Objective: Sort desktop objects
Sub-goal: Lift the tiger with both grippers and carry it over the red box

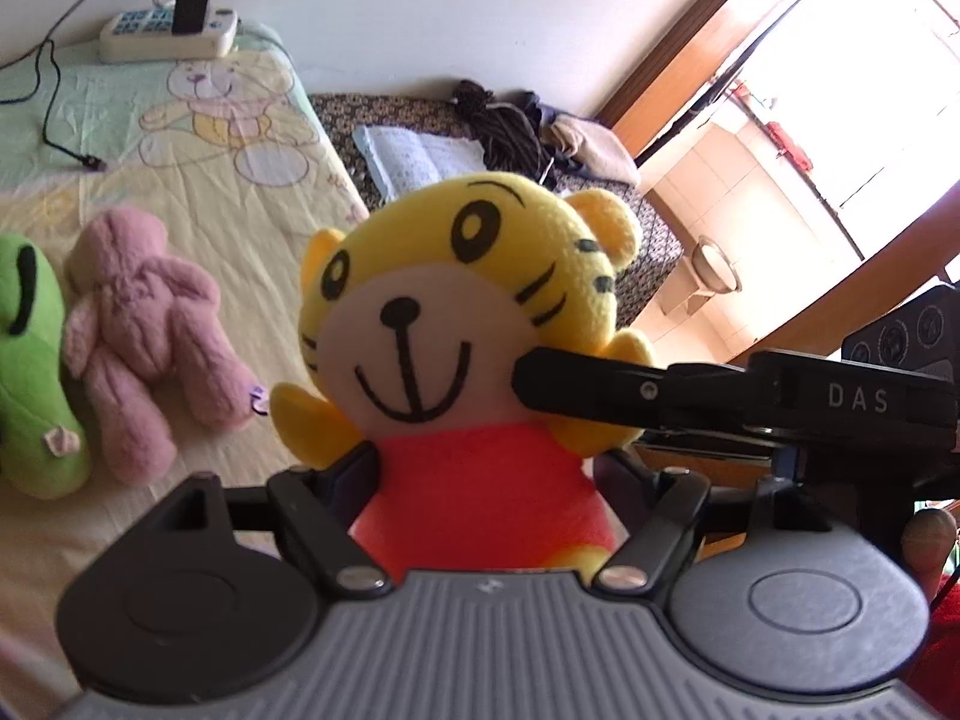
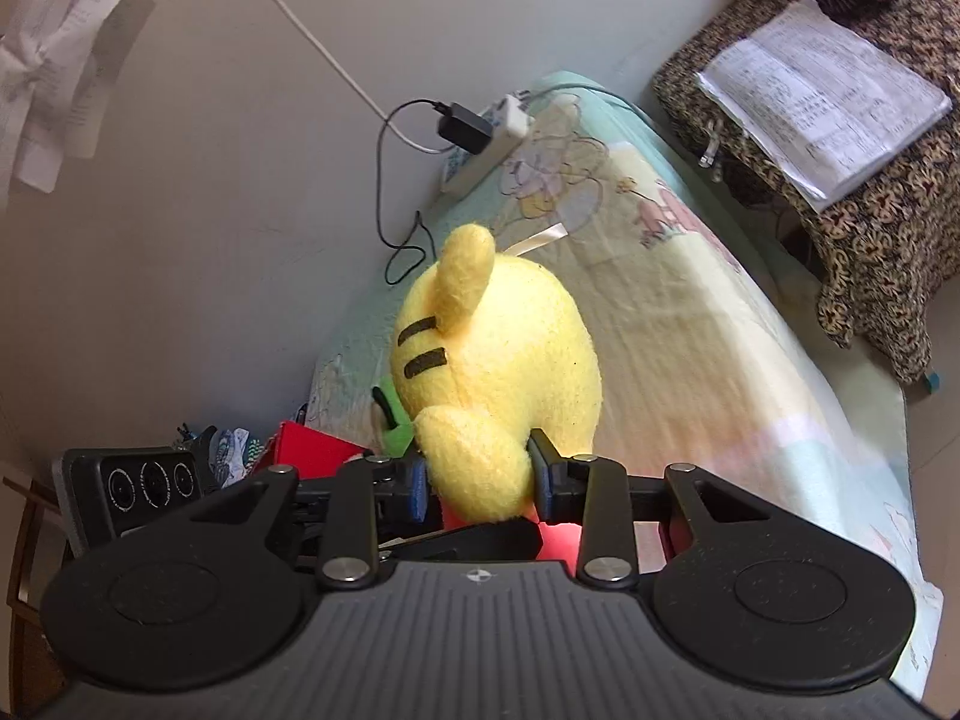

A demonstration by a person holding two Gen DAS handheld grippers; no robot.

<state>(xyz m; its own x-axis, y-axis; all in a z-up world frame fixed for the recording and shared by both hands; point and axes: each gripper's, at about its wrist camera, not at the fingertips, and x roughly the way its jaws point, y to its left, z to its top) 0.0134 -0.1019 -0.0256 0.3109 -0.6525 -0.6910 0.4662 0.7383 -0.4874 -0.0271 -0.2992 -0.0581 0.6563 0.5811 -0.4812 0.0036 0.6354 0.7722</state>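
Above bedsheet (image 1: 198, 192), smiling yellow red-shirted tiger plush (image 1: 456, 300)

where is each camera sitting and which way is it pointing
Left wrist: on the left gripper, facing the tiger toy front-on, with a pink toy and green toy on the bed behind; the right gripper pokes in from the right, plus a fingertip.
Right wrist: on the right gripper, clamped on the tiger's arm, looking along the bed towards the power strip.
Shared: tiger, bed, power strip.
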